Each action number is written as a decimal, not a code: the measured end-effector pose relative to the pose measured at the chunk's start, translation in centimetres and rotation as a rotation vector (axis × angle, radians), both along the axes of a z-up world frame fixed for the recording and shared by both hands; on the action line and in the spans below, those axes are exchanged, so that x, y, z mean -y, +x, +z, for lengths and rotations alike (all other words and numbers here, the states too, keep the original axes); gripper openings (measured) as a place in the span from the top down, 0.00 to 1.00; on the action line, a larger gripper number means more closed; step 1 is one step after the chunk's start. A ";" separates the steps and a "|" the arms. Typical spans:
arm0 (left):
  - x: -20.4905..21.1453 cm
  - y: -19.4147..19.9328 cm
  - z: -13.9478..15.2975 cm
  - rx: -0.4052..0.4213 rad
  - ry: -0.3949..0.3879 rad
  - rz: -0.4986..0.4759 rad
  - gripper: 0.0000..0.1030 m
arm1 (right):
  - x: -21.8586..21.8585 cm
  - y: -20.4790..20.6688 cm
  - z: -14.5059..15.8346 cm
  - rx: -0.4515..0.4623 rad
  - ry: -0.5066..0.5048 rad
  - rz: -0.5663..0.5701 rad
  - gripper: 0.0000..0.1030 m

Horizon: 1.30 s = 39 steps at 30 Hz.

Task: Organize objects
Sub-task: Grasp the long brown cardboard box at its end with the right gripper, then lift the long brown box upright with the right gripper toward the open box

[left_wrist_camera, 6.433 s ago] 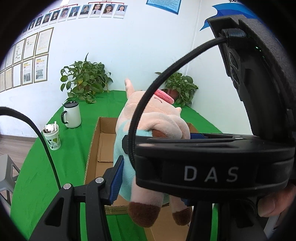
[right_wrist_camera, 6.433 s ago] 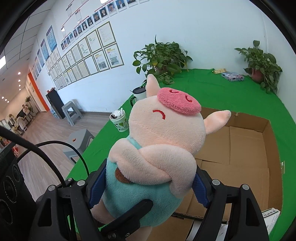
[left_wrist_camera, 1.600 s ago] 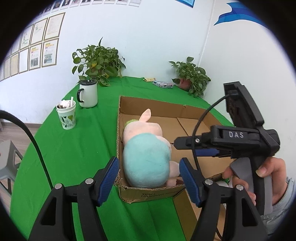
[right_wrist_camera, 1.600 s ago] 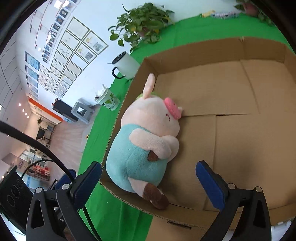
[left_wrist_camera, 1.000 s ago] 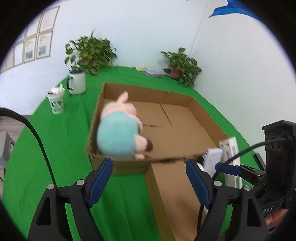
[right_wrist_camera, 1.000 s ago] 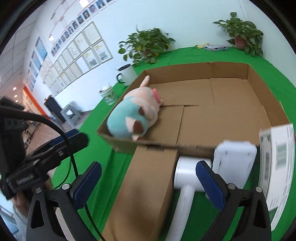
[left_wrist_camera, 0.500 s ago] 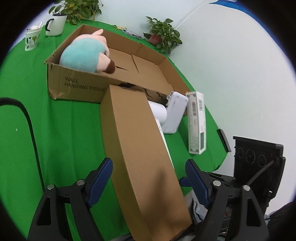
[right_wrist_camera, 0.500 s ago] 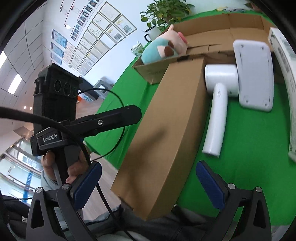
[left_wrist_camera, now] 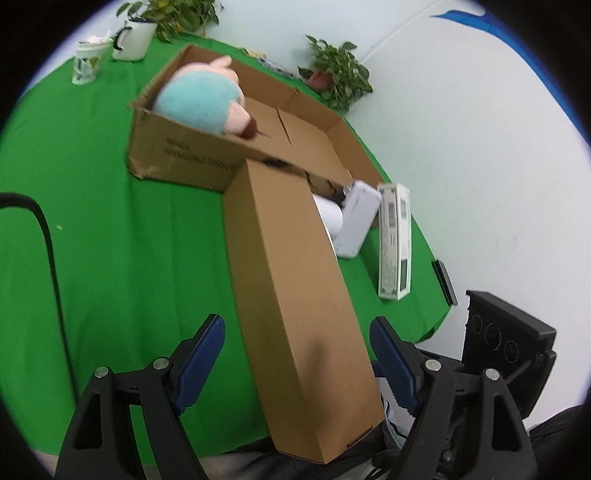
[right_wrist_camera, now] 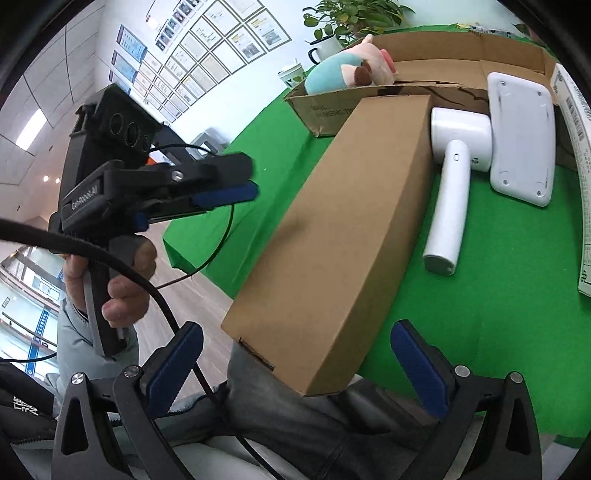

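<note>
A long closed brown carton (left_wrist_camera: 295, 280) lies on the green table, its near end over the table edge; it also shows in the right wrist view (right_wrist_camera: 343, 229). My left gripper (left_wrist_camera: 299, 365) is open, its jaws on either side of the carton's near end without touching. My right gripper (right_wrist_camera: 295, 369) is open and empty, in front of the same end. The plush pig (left_wrist_camera: 203, 101) lies in the open cardboard box (left_wrist_camera: 192, 151). A white handheld device (right_wrist_camera: 454, 177), a white flat unit (right_wrist_camera: 521, 136) and a white labelled box (left_wrist_camera: 395, 240) lie right of the carton.
A mug (left_wrist_camera: 133, 33), a paper cup (left_wrist_camera: 86, 55) and potted plants (left_wrist_camera: 336, 74) stand at the table's far side. A small black item (left_wrist_camera: 445, 282) lies at the right table edge. The person's legs (right_wrist_camera: 314, 424) are under the carton's near end.
Both grippers let go of the pig, which now lies in the box, and pulled back to the table's near edge. In the last half second both closed in slightly on the carton's near end.
</note>
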<state>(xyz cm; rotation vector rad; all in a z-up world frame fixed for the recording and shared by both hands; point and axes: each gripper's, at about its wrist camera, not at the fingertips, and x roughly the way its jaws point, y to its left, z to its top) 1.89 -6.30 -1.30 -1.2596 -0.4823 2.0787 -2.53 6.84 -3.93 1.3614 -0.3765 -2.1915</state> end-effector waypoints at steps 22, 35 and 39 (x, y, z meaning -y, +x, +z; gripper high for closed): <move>-1.8 1.3 -5.8 0.227 0.126 -0.054 0.30 | 1.9 2.5 0.4 0.035 0.304 -0.200 0.00; -1.6 3.5 -6.1 0.231 0.134 -0.047 0.28 | -1.5 7.8 2.6 0.014 0.305 -0.205 0.13; -1.3 3.9 -5.9 0.223 0.134 -0.034 0.28 | -2.2 8.9 3.4 0.015 0.287 -0.209 0.13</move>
